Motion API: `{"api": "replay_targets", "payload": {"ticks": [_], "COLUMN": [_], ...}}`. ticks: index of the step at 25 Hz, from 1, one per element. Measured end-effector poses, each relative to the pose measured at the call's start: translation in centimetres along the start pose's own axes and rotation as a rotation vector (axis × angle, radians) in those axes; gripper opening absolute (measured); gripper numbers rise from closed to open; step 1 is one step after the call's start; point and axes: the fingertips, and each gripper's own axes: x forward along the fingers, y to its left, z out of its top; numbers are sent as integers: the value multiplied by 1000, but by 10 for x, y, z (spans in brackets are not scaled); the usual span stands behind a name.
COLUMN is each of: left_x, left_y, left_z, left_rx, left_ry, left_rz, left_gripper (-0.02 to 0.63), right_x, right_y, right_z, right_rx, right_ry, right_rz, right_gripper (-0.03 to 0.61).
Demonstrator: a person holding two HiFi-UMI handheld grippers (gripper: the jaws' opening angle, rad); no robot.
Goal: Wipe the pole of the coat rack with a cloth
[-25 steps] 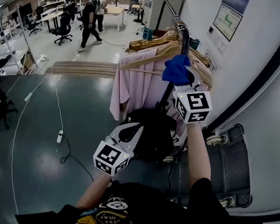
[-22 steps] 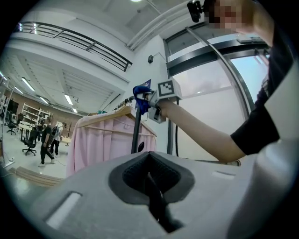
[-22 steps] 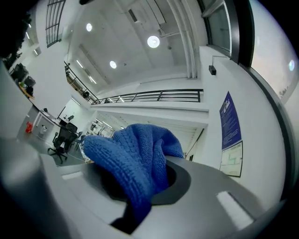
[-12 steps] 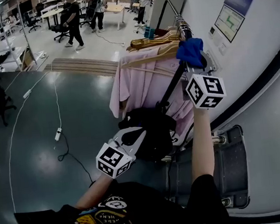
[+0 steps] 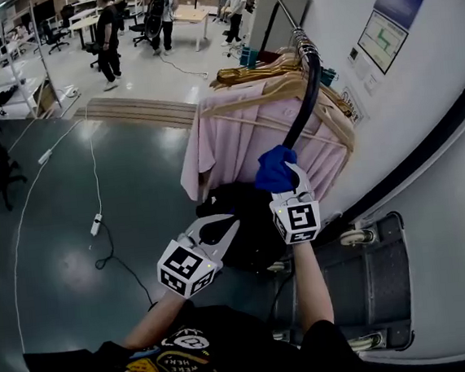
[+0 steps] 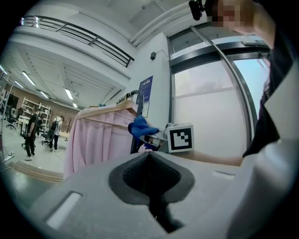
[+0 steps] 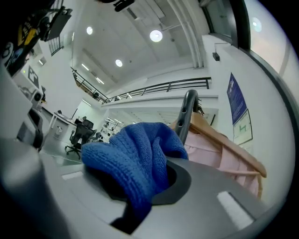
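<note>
Blue cloth [image 5: 276, 169] is clamped in the closed jaws of the right gripper [image 5: 286, 186] and is laid against the dark pole [image 5: 310, 79] of the coat rack, low on its slanted run. Pink garments [image 5: 216, 142] are hung at 10 o'clock of the cloth. Left gripper [image 5: 217, 226] is held closed on nothing, at 8 o'clock of the right one.

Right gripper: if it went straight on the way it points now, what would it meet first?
Most likely the dark rack pole, which stands directly behind the blue cloth that the right gripper holds; how near it is remains unclear.
</note>
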Motion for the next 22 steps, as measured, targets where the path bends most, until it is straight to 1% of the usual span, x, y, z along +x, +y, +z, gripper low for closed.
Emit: {"api": "replay_targets", "payload": {"ticks": [2, 4, 7, 10, 11, 12, 14, 16, 18, 20, 22], "left_x": [1, 2, 0, 0, 1, 2, 4, 6, 7, 8, 6], "left_y": [1, 1, 3, 6, 5, 4, 2, 0, 0, 2, 4], "left_z": [0, -1, -1, 3, 5, 7, 11, 14, 17, 21, 23], "left_rx": [1, -2, -5, -3, -3, -1, 8, 20, 29, 33, 32], "left_ry": [-1, -1, -5, -9, -15, -21, -32, -35, -37, -44, -49], "left_rz": [1, 4, 9, 9, 7, 4, -3, -12, -17, -17, -13], "left_gripper": [0, 0, 0, 0, 0, 0, 0, 0, 0, 0, 0], "right_x": [2, 4, 3, 14, 19, 25, 34, 44, 51, 53, 45], "right_y": [-3, -10, -35, -58, -67, -77, -100, -120, -132, -134, -126], "right_z": [4, 19, 68, 121, 136, 148, 166, 176, 181, 184, 183], "right_rx": [13, 5, -10, -109, -122, -113, -55, 9, 51, 66, 41], "right_ry": [15, 8, -79, -120, -128, -138, -155, -150, -135, -140, -169], "right_rz": [12, 11, -45, -106, -121, -134, -157, -169, -167, -164, -170], "right_gripper": [34, 33, 34, 31, 32, 32, 32, 32, 32, 34, 34]}}
